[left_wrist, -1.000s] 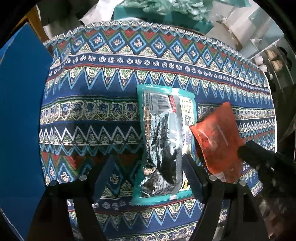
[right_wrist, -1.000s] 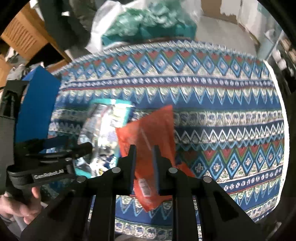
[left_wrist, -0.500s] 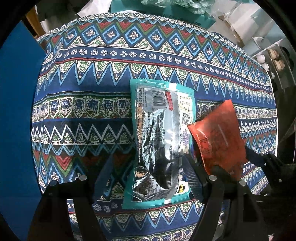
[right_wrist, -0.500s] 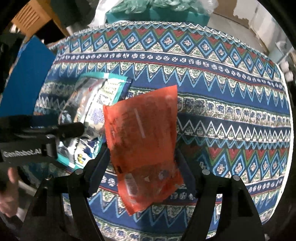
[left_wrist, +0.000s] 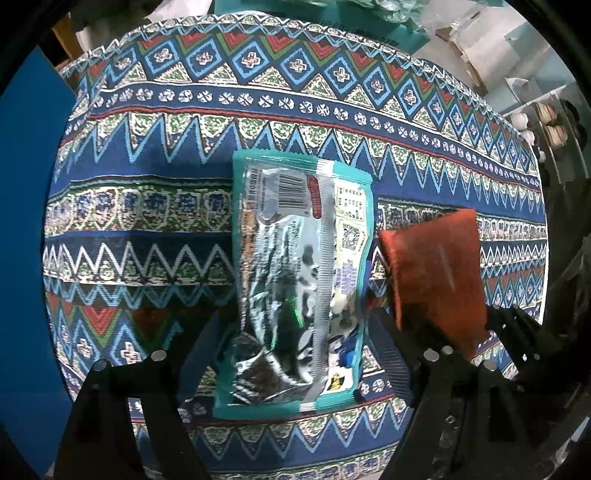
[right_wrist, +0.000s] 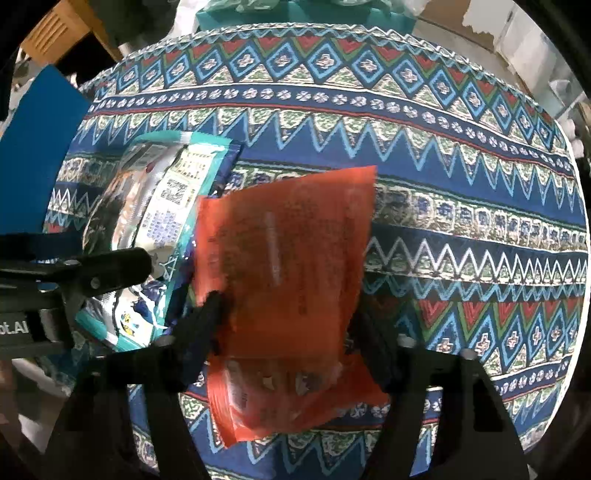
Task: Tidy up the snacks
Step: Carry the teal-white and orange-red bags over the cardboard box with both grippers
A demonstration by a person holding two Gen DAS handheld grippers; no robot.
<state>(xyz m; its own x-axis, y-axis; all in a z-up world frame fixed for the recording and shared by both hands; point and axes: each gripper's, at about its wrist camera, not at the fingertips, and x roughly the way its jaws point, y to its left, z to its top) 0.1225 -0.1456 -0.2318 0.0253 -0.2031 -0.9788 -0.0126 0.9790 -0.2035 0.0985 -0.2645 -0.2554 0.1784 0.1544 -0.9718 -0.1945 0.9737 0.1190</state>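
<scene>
A teal and silver snack packet [left_wrist: 299, 284] lies flat on the patterned tablecloth [left_wrist: 184, 206], between the wide-apart fingers of my left gripper [left_wrist: 295, 343], which is open. An orange snack packet [right_wrist: 284, 291] lies just right of it, its edge beside the teal packet [right_wrist: 162, 210]. My right gripper [right_wrist: 284, 325] is open, its fingers on either side of the orange packet's lower part. The orange packet also shows in the left wrist view [left_wrist: 436, 273]. The left gripper's finger [right_wrist: 110, 269] shows in the right wrist view.
A blue board [left_wrist: 22, 240] stands at the table's left edge, also in the right wrist view [right_wrist: 33, 155]. A teal box with a plastic bag [right_wrist: 295, 14] lies beyond the far edge. Shelving [left_wrist: 546, 122] stands at the right.
My right gripper was shut on the orange packet a second ago; it has opened and the packet now rests on the cloth beside the teal one. My left gripper stayed open.
</scene>
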